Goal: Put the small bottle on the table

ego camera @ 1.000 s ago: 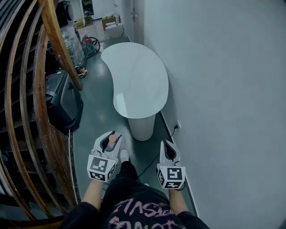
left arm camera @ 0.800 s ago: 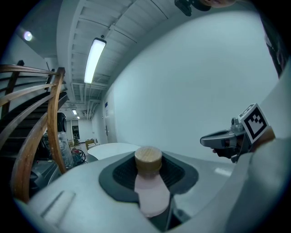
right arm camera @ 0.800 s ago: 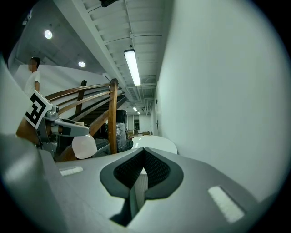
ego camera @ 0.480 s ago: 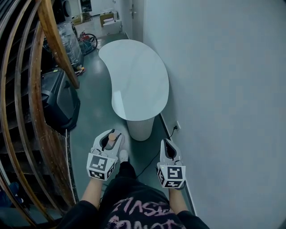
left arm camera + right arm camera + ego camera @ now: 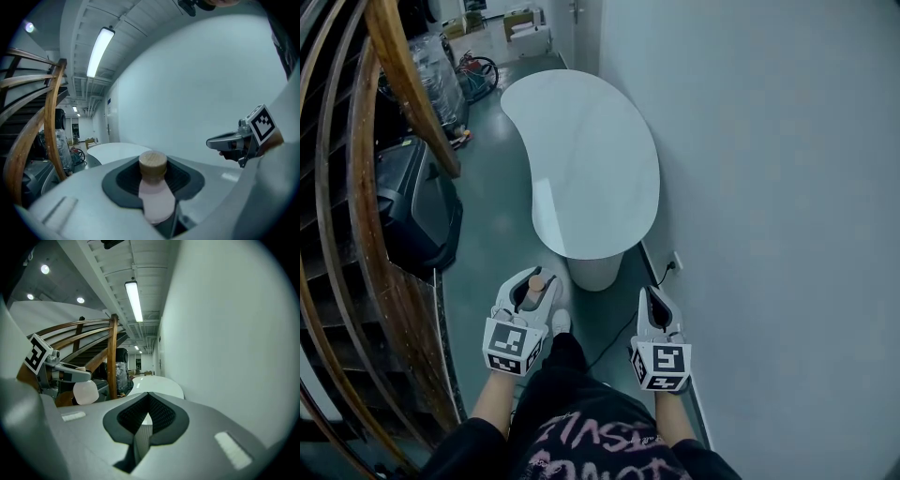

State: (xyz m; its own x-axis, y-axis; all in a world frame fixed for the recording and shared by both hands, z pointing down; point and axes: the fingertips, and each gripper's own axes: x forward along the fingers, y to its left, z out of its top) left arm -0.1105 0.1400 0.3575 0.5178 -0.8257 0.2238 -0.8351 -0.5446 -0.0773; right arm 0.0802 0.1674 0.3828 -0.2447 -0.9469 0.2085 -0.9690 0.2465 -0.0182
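The table point(image 5: 591, 159) lies ahead; left tool point(image 5: 533, 289) clamps small bottle point(image 5: 153, 192).

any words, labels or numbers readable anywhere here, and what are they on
None reads cleanly.
Pink lettering on the person's shirt: upside down, cut off, unreadable.
The marker cubes on the left gripper and right gripper: patterns only, no words.
The small bottle: no label shows.

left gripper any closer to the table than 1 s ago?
Yes. The left gripper, shut on the small bottle, has edged forward: in the head view, its gap to the white table's near rim has narrowed.
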